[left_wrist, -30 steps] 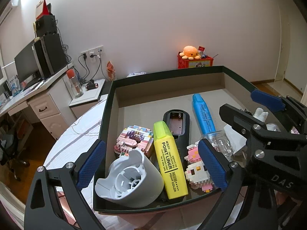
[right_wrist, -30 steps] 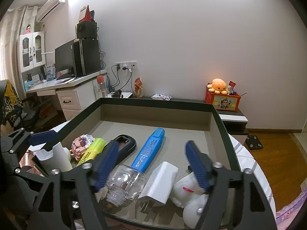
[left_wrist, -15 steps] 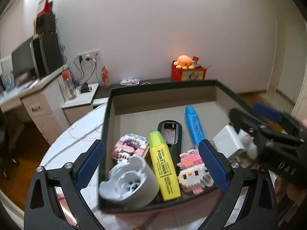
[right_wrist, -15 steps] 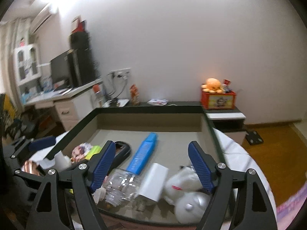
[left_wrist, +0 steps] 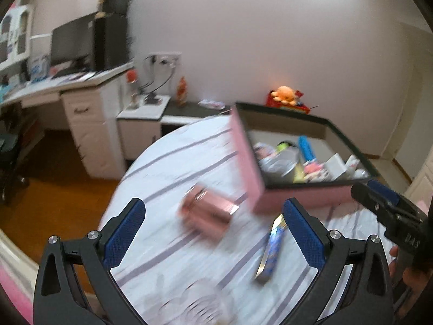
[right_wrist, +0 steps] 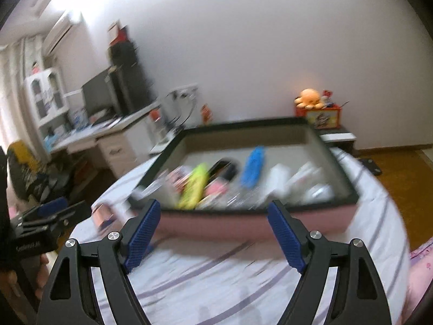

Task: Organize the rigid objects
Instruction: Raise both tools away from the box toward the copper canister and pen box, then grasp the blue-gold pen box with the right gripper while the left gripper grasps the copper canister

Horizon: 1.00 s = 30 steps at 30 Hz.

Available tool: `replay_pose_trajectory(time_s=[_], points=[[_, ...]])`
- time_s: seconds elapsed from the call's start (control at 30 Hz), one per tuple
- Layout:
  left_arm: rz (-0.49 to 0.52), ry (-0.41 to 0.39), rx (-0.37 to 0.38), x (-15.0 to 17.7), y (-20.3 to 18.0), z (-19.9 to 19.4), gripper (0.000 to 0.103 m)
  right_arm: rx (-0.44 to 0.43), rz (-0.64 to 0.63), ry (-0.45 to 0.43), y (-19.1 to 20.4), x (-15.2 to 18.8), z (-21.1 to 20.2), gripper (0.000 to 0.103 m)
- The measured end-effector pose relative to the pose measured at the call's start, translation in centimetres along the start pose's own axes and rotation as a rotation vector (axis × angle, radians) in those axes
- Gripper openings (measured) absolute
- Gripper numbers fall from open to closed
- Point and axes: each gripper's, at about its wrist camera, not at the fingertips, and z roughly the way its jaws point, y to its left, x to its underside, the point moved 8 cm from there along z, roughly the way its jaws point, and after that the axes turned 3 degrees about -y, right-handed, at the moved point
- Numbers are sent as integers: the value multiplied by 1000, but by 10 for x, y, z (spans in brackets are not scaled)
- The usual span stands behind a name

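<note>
Left wrist view shows the left gripper (left_wrist: 213, 227) hanging over the striped tablecloth (left_wrist: 173, 162) with its fingers spread wide and nothing between them. Just ahead lies a pink metallic can (left_wrist: 207, 216) on its side, smeared by blur. To its right rests a slim blue foil-wrapped packet (left_wrist: 270, 249), close to the right fingertip. Beyond stands the pink box (left_wrist: 245, 154) with its dark rim, already holding a yellow highlighter (left_wrist: 284, 145), a blue highlighter (left_wrist: 305, 149) and a white charger (left_wrist: 337, 162).

From the right wrist view, the right gripper (right_wrist: 213, 234) also stands wide and empty, facing the box's front wall.

I judge this the reach for the next loose item: the can looks the likely target, calling for a descent and a close across its body. A clear ribbed thing at the bottom edge is too blurred to name, and several box contents are unreadable.
</note>
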Motion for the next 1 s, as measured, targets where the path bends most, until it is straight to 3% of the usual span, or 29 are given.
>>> replay_pose_trajectory(time_s=[0.27,0.47,0.53,0.57,0.6,0.63,0.7,0.77,1.0], points=[[-47,46,-42,38,47,-26,103,-95,-35,164,76,47,26,83],[-34,58,-27,47,53,-34,103,-34,-13,248,86,61,58,82],[-30,68,-25,47,51,-32,103,-32,-42,285,89,66,67,71],[-26,75,-26,48,50,-29,103,-47,-40,301,89,68,70,50],[-23,80,-23,49,49,-27,103,-57,-33,306,88,69,69,39],[-16,85,-17,48,46,-24,103,-67,-31,309,86,70,69,37],[-2,93,-19,49,42,-18,103,-76,-47,312,82,70,67,22],[10,103,-21,48,37,-11,103,-58,-74,296,75,67,60,15],[65,131,-11,35,19,23,103,15,-151,276,36,68,31,15]])
